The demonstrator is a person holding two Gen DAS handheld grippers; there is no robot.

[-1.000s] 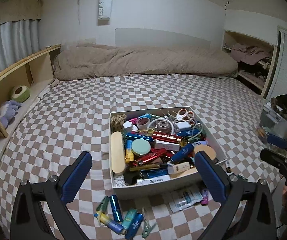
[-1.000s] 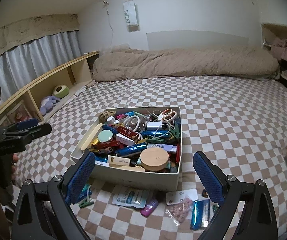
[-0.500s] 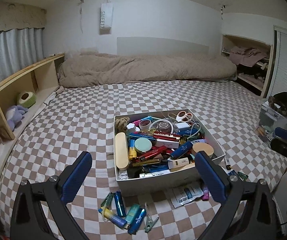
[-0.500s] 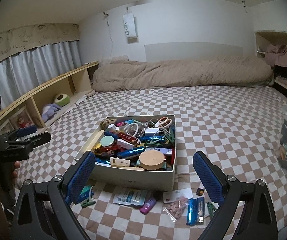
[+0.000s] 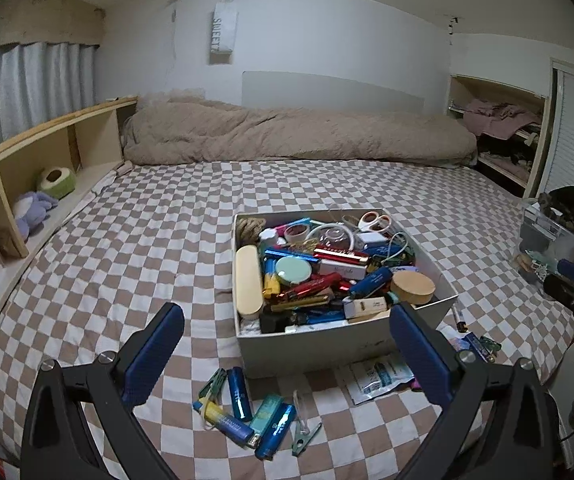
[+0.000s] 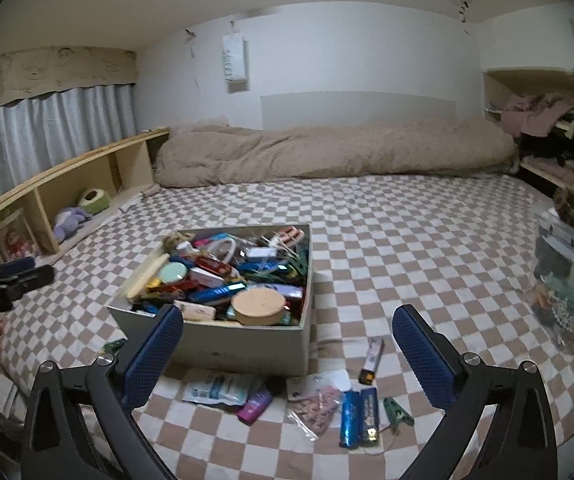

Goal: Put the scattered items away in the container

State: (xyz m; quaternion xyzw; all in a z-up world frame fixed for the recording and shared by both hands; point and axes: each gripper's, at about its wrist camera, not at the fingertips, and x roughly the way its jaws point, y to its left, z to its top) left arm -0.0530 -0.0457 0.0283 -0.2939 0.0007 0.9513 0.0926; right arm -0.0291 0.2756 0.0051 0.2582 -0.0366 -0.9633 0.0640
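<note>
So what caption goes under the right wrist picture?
Full box on a checked bed, loose bits waiting in front.

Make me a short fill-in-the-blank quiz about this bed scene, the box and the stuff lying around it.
1. The white cardboard box sits on a ____ bedsheet.
2. Inside the box, the round wooden container lies near the ____ wall.
3. The small purple bottle lies ____ the box.
4. The right claw holds ____.

Answers: checkered; front; outside; nothing

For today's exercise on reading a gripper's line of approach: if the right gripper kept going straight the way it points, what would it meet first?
The right gripper, its jaws opening with nothing between them, points down at the checkered bedsheet. It would probably first meet the clear packet of pinkish pieces lying before the white cardboard box; depth is uncertain.
</note>
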